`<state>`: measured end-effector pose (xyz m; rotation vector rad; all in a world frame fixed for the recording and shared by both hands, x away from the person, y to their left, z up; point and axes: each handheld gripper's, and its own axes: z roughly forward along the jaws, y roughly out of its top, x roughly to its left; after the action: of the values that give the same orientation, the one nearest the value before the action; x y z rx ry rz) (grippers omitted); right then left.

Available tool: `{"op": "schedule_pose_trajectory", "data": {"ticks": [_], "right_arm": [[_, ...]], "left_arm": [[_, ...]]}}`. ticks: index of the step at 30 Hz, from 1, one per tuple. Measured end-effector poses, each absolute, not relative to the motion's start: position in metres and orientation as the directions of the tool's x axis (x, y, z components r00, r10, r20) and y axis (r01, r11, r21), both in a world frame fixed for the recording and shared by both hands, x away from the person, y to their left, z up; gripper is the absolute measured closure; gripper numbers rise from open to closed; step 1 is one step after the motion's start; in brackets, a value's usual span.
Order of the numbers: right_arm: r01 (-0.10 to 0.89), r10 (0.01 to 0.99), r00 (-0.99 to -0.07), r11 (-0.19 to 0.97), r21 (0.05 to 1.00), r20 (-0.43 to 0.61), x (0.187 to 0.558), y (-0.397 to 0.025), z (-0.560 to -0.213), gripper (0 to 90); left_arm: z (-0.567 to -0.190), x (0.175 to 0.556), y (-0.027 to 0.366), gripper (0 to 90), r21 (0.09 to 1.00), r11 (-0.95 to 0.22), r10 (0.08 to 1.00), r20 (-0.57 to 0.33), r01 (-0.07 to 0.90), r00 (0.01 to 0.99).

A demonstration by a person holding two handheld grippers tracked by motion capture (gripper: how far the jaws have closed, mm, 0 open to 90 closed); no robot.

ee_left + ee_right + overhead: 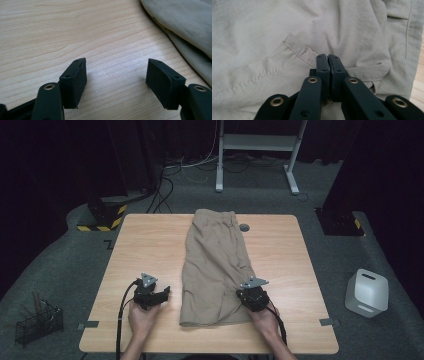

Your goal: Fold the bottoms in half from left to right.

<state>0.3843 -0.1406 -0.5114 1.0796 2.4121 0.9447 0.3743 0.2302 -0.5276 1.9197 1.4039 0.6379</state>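
shorts [216, 265] on table [150, 245], mid-table

The room around my table [150, 240] is very dark — light falls from above onto the wood, so it looks bright and warm. The high view is a bit soft and grainy. Close up, my left gripper [116, 75] throws small soft shadows on the wood, which has a pale shine. My right gripper's [328, 67] near parts look blurry — the shorts [262, 37] show gentle fold shadows.
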Motion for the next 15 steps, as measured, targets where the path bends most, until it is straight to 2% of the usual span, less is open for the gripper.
{"op": "schedule_pose_trajectory", "data": {"ticks": [9,15], "right_arm": [[0.457,0.756,-0.653,0.441,0.772,-0.045,0.359,-0.169,-0.489,87.9],[0.47,0.781,-0.622,0.427,0.772,-0.054,0.344,-0.194,-0.502,88.0]], "left_arm": [[-0.528,0.374,0.23,33.2,0.752,-0.2,0.954,0.002,0.628,0.301],[-0.528,0.374,0.23,33.3,0.754,-0.197,0.955,0.002,0.627,0.298]]}}
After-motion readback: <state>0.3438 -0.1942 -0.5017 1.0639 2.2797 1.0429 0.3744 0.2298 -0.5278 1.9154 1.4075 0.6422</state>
